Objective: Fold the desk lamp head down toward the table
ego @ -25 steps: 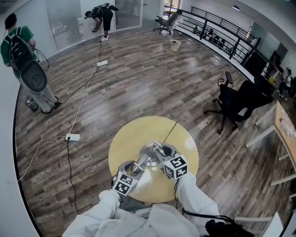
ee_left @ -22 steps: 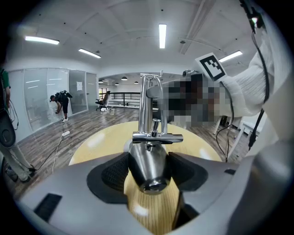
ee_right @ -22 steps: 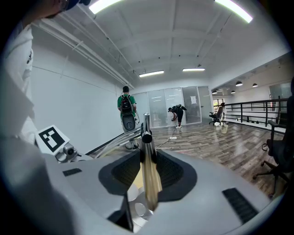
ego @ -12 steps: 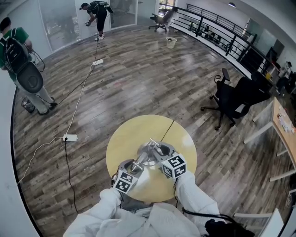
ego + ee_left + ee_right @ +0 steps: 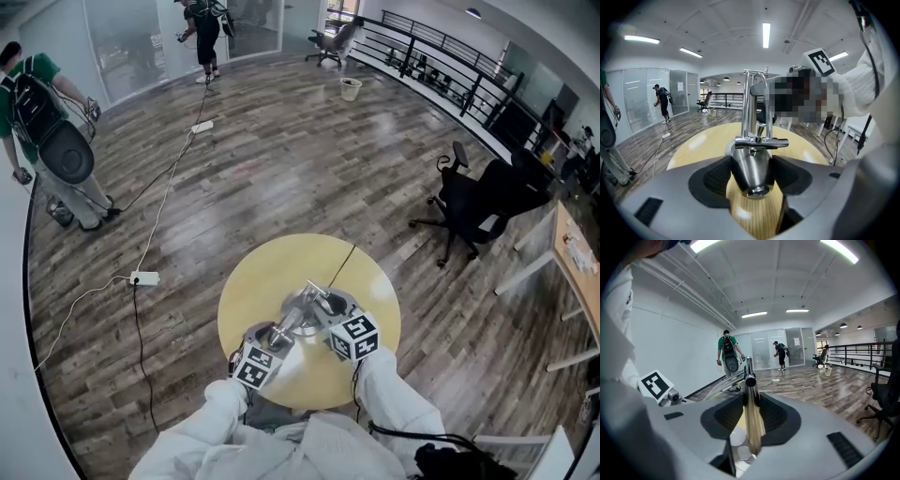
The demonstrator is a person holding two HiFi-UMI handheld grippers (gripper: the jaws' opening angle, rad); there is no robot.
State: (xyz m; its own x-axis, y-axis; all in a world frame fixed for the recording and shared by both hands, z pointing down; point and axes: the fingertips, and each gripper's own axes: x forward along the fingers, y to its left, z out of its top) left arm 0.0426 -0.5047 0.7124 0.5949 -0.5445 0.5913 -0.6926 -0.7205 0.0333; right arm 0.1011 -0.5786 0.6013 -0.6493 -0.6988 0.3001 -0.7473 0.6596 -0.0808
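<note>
A silver desk lamp [image 5: 302, 314] stands on the round yellow table [image 5: 272, 272], near its front edge. My left gripper [image 5: 277, 336] comes in from the lower left. In the left gripper view its pads [image 5: 715, 176] press on both sides of the cone-shaped lamp head [image 5: 752, 171], and the lamp's upright arm [image 5: 749, 103] rises behind. My right gripper [image 5: 328, 314] comes in from the lower right. In the right gripper view its jaws sit closed on a thin lamp rod [image 5: 751, 418], above the round base [image 5: 740, 451].
A black cable [image 5: 343, 262] runs from the lamp over the table's far edge. A black office chair [image 5: 473, 206] stands to the right and a wooden desk [image 5: 577, 253] beyond it. A power strip [image 5: 144, 278] lies on the floor at left. Two people [image 5: 52, 141] are far off.
Both grippers and the lamp stay where they were. The head camera has shifted slightly, and the two distant people have moved a little.
</note>
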